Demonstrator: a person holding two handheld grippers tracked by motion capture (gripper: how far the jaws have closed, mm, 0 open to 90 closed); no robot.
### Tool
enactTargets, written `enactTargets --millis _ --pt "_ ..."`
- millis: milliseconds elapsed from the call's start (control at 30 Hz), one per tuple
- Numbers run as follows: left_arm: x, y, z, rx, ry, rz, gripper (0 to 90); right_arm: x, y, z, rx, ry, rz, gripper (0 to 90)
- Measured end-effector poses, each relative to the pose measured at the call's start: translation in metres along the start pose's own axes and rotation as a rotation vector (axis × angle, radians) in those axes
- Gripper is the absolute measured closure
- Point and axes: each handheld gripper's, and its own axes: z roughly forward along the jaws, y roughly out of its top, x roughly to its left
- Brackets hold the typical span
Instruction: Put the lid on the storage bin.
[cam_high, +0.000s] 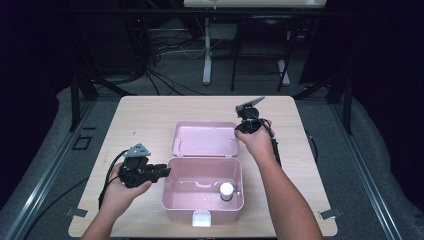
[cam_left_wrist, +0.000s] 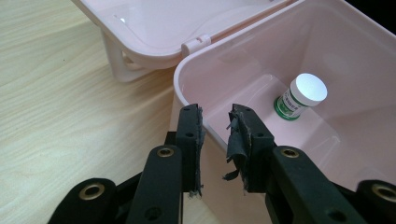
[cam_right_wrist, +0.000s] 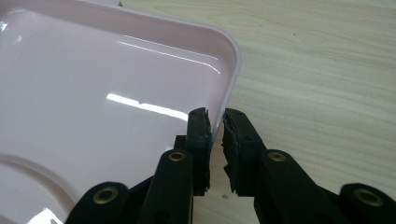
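Straddling box wall (cam_left_wrist: 205, 122), left tongs (cam_left_wrist: 215, 122) released, right tongs (cam_right_wrist: 215, 122) pinching lid (cam_right_wrist: 224, 60) rim.

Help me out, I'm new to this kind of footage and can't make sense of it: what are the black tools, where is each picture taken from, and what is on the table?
A person sits at a wooden table and holds hand-operated tongs in each hand. The high view looks down from above. The other two views come from small cameras riding on the tongs, looking along their black jaws.

On the table lies a pink box, open, with its lid folded back flat. Inside stands a small bottle with a white cap.

The left tongs straddle the box's near wall, one jaw on each side; whether the pads press it I cannot tell. The right tongs have the lid's rim between their pads, at a corner, nearly closed on it.
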Motion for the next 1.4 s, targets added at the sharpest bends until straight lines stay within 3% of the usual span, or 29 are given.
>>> enactTargets --millis 233,667,1067,1400 --pt "0.000 0.000 0.000 0.001 -0.001 0.002 73.5 -0.002 0.003 0.006 0.003 -0.001 0.051 81.1" --pt "0.000 0.000 0.000 0.002 -0.002 -0.001 73.5 -0.001 0.004 0.014 0.028 -0.001 0.070 81.3" --pt "0.000 0.000 0.000 0.001 -0.004 -0.006 73.7 -0.002 0.005 0.006 -0.002 0.012 0.097 83.1" --pt "0.000 0.000 0.001 -0.002 -0.003 -0.008 73.8 -0.001 0.004 -0.006 -0.048 0.011 0.083 83.8"
